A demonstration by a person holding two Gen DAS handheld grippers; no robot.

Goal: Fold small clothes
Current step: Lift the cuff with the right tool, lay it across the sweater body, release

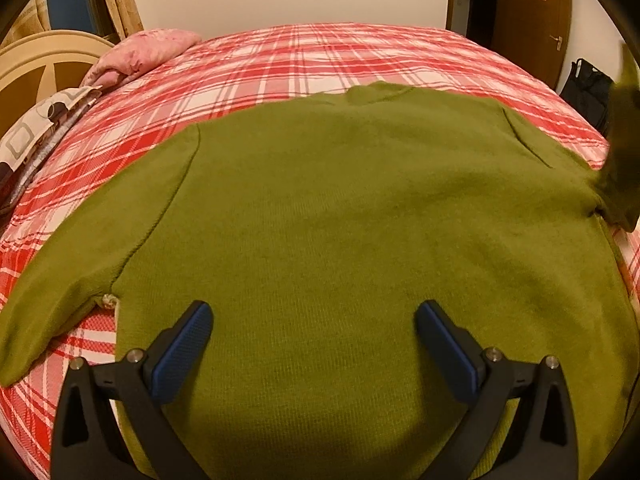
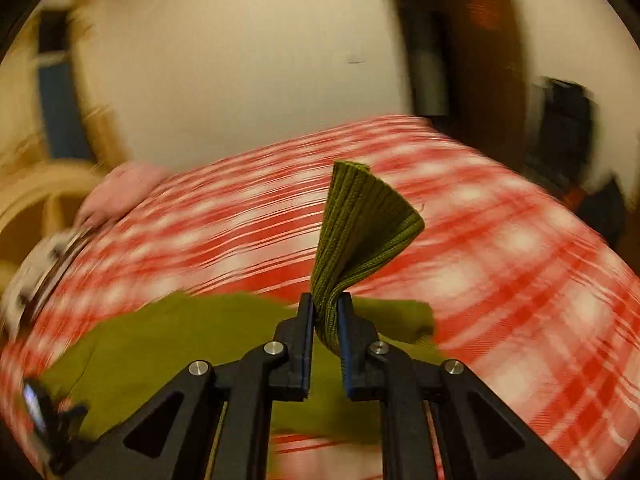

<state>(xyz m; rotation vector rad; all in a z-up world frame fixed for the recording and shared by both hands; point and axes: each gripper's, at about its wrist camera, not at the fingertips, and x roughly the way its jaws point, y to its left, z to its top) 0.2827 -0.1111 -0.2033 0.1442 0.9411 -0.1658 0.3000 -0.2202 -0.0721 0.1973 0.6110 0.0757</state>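
An olive green sweater (image 1: pixel 340 208) lies flat, spread over a red and white plaid bed (image 1: pixel 280 56). Its left sleeve (image 1: pixel 60 300) stretches out to the lower left. My left gripper (image 1: pixel 314 316) is open and empty, hovering just above the sweater's lower body. My right gripper (image 2: pixel 325 308) is shut on the ribbed cuff (image 2: pixel 360 224) of the right sleeve and holds it lifted above the bed. The raised sleeve shows at the right edge of the left wrist view (image 1: pixel 620 152). The right wrist view is blurred by motion.
A pink pillow (image 1: pixel 136 56) and a patterned cushion (image 1: pixel 36 132) lie at the bed's left end by a wooden headboard (image 1: pixel 44 64). A brown door (image 1: pixel 532 16) and a black bag (image 1: pixel 592 92) stand to the right. The left gripper appears at the lower left of the right wrist view (image 2: pixel 44 412).
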